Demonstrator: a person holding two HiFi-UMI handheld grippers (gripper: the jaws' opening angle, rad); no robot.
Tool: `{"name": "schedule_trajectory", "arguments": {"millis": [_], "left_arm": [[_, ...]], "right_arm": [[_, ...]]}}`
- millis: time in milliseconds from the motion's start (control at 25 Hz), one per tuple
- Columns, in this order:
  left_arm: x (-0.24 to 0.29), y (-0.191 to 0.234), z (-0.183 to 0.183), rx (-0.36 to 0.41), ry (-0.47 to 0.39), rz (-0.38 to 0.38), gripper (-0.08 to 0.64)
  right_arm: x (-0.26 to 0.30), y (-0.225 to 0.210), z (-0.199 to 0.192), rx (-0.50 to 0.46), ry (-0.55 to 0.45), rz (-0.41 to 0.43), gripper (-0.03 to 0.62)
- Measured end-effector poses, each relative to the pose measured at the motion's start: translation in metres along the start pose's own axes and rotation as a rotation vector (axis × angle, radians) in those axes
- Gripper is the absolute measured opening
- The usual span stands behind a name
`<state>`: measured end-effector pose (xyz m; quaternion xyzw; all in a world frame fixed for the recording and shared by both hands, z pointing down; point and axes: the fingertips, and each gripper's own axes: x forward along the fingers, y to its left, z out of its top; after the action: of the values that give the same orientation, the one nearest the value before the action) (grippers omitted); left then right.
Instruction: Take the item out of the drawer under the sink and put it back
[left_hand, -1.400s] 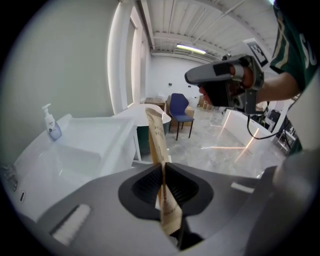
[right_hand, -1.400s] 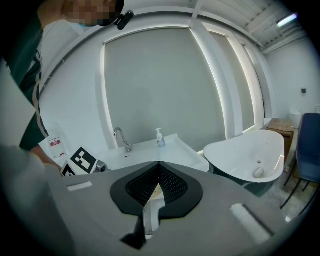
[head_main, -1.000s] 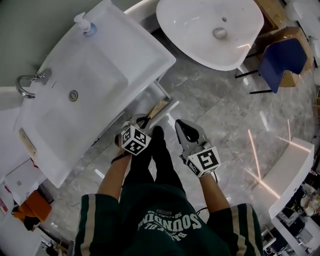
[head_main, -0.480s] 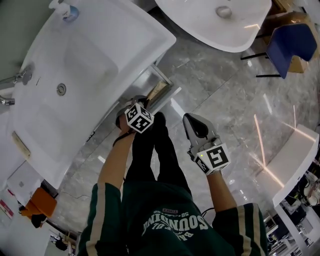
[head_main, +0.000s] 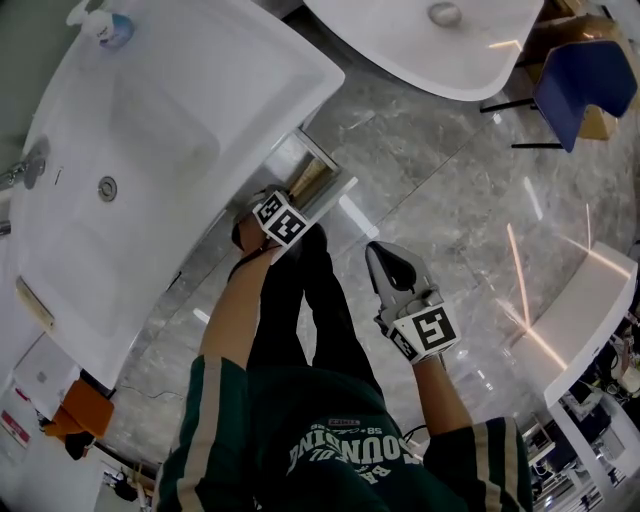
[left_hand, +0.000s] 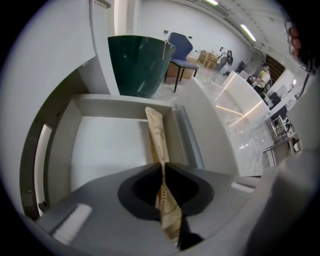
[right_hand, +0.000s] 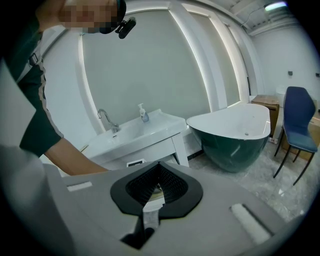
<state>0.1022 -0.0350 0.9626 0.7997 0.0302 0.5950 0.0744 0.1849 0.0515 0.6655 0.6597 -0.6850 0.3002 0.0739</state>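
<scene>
Left hand-held gripper (left_hand: 162, 169) pinches a flat brown paper packet (left_hand: 156, 132) above smooth white drawer (left_hand: 107, 150).

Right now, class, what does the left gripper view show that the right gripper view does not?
Only the left gripper view: the white inside of the open drawer, and the left gripper shut on a tan paper packet. Only the right gripper view: the faucet, the soap dispenser, the person's bare forearm, and the right gripper, shut and empty. Both: the dark green bathtub and the blue chair.
</scene>
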Motion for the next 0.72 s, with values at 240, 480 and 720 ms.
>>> {"name": "schedule_trajectory", "arguments": {"millis": [240,480,720], "left_arm": [[0.016,0.000,-0.008,-0.004,0.045,-0.021,0.072],[0.014,-0.009,-0.009,-0.004,0.038,-0.048,0.075],[-0.015,-0.015,-0.001,-0.049,-0.037,-0.045,0.075]], "right_arm": [[0.002,-0.010,0.002,0.005,0.001,-0.012,0.002],[0.004,-0.013,0.003,0.012,0.000,-0.006,0.002],[0.006,-0.003,0.007,0.010,-0.014,0.026,0.002]]}}
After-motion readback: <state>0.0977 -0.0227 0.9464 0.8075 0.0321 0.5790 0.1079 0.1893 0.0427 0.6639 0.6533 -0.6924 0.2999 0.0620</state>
